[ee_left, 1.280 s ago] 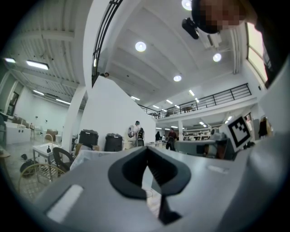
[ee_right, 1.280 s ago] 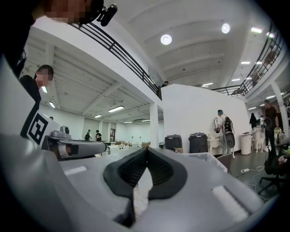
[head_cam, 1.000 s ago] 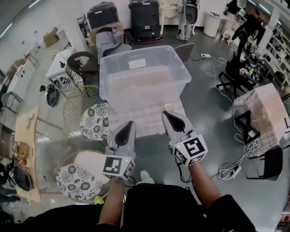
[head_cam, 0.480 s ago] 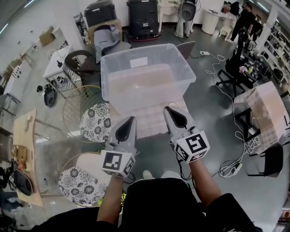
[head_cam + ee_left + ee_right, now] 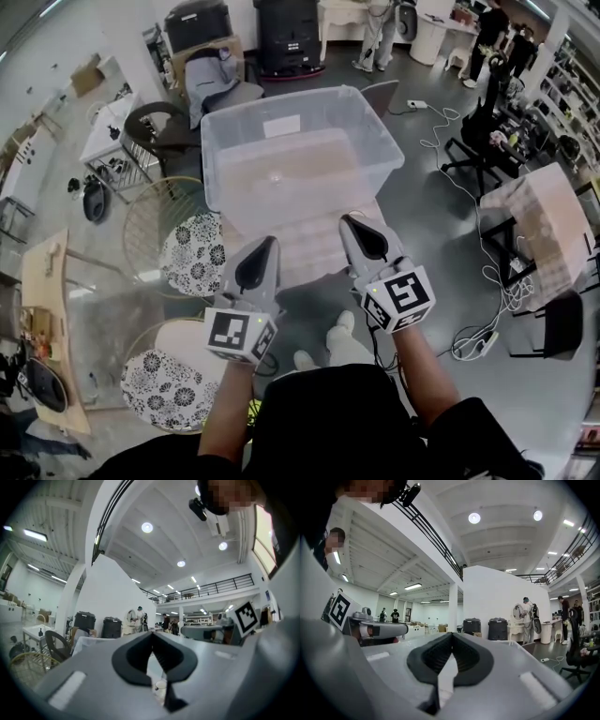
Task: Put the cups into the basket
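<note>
A big clear plastic bin [image 5: 291, 159] stands on a low pale slatted table [image 5: 309, 253] straight ahead of me. Both grippers hover side by side just in front of it, over the table's near edge. The left gripper [image 5: 265, 244] is shut with nothing in it, and so is the right gripper [image 5: 350, 223]. In the left gripper view a small white cup [image 5: 161, 686] shows below the closed left gripper [image 5: 151, 637], standing on the table. The right gripper view shows only the closed right gripper [image 5: 452, 637] and the hall behind. In the head view the cup is hidden.
Two round stools with floral cushions [image 5: 192, 253] [image 5: 155, 384] and a wire basket chair [image 5: 150, 220] stand at my left. Cables [image 5: 487, 309] trail on the grey floor at right, near a slatted table [image 5: 544, 225]. People stand far back.
Both grippers stay shut and hold about the same pose. The view has shifted slightly, and the small cup seen by the right gripper's tip a second ago is now hidden.
</note>
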### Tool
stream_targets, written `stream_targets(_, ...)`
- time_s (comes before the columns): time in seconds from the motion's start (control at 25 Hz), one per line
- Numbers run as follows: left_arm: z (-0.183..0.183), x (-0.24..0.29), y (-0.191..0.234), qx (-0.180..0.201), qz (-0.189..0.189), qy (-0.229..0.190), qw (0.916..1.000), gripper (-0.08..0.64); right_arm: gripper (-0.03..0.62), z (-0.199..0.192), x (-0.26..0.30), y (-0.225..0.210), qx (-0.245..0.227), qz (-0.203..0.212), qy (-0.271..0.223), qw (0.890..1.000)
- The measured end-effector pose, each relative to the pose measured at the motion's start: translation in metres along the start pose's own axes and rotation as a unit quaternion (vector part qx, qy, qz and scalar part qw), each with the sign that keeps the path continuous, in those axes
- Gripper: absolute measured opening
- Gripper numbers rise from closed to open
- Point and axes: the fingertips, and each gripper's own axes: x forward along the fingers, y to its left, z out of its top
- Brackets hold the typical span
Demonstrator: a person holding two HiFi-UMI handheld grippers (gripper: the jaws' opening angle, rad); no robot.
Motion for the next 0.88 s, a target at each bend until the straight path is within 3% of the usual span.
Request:
stream_targets(0.32, -0.007, 0.032, 0.005, -0.013, 0.005, 0.002, 0.9999, 0.005, 0.002, 0.001, 0.014, -0.032, -0.005, 0.003, -0.002, 1.0)
stream_targets(0.88, -0.012, 0.106, 0.019, -0.003, 0.019, 0.013, 0.9997, 0.005, 0.002, -0.007, 0.065, -0.097, 0.008, 0.018, -0.001, 1.0)
